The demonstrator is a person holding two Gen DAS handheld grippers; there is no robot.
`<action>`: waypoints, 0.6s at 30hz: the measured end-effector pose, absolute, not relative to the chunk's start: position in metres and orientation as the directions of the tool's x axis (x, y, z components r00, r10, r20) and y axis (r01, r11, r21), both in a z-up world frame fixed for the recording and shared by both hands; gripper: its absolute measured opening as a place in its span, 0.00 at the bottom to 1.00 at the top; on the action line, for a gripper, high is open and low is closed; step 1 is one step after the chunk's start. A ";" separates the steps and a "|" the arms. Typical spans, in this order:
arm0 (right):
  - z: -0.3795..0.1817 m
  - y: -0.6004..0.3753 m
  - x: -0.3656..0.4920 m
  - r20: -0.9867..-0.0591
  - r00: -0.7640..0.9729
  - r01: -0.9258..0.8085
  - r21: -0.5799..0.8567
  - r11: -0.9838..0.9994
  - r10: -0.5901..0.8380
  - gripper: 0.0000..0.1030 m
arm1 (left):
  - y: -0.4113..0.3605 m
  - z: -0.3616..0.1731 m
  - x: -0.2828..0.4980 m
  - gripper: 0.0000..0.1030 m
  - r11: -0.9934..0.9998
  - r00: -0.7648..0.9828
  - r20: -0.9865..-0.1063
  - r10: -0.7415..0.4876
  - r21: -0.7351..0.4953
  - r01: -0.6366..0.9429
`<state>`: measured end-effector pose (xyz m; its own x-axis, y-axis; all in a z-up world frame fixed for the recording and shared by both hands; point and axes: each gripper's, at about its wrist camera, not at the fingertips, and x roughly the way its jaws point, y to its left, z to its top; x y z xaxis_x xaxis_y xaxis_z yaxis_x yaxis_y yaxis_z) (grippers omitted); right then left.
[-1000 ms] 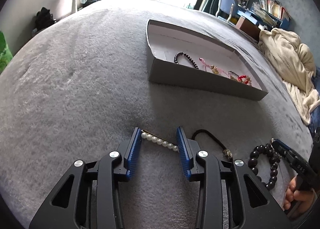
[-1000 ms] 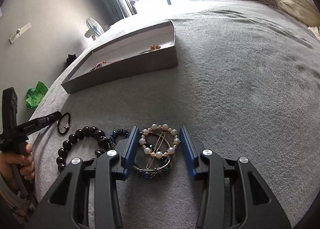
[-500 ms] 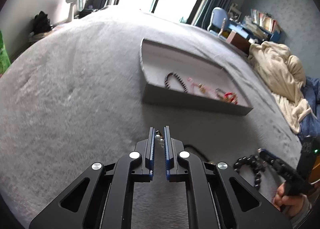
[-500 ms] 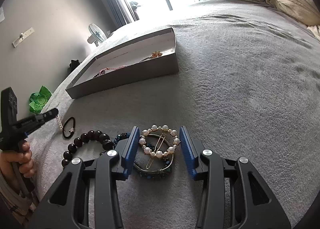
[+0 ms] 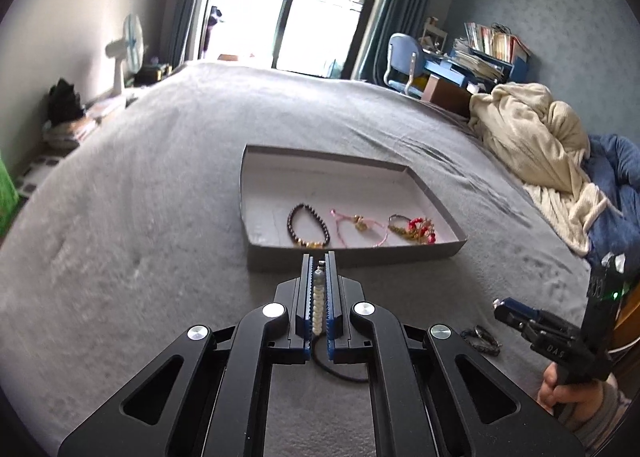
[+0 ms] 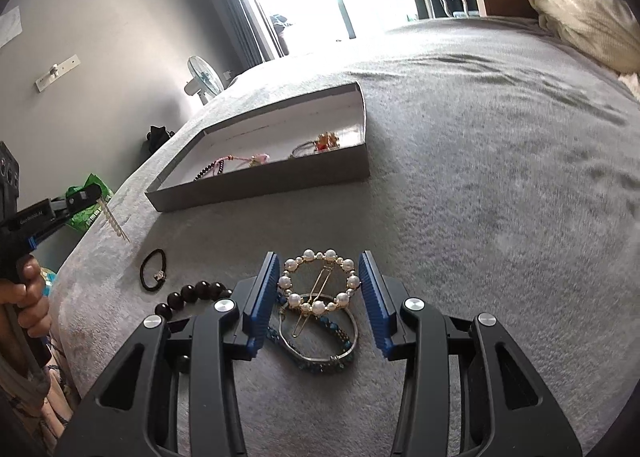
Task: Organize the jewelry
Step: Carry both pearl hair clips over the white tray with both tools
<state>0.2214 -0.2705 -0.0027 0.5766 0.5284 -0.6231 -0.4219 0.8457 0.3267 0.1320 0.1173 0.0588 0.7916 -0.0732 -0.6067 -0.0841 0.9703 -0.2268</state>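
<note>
My left gripper (image 5: 319, 257) is shut on a pearl hair clip (image 5: 317, 305), lifted above the grey bed and pointing at the grey tray (image 5: 360, 257). The tray holds a dark bead bracelet (image 5: 308, 225), a pink cord bracelet (image 5: 356, 223) and a red and gold bracelet (image 5: 414, 228). My right gripper (image 6: 320, 277) is open, its jaws on either side of a round pearl hair clip (image 6: 320, 283) that lies on a blue bangle (image 6: 320, 341). The left gripper with the clip (image 6: 114, 223) shows at the left in the right wrist view.
A black hair tie (image 6: 153, 275) and a dark bead bracelet (image 6: 192, 295) lie left of the right gripper. The tray (image 6: 260, 181) stands further up the bed. A cream blanket (image 5: 536, 137) is heaped at the right. A fan (image 5: 128, 45) stands beyond the bed's left edge.
My left gripper shut on the pearl clip and lifted it off the bed toward the tray. The right gripper stayed open around the round pearl clip.
</note>
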 end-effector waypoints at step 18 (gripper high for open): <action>0.048 -0.231 0.265 -0.585 0.599 -0.504 0.257 0.825 0.548 0.40 | 0.115 0.079 0.166 0.06 0.983 0.806 -0.587 -0.070 -0.180 -0.046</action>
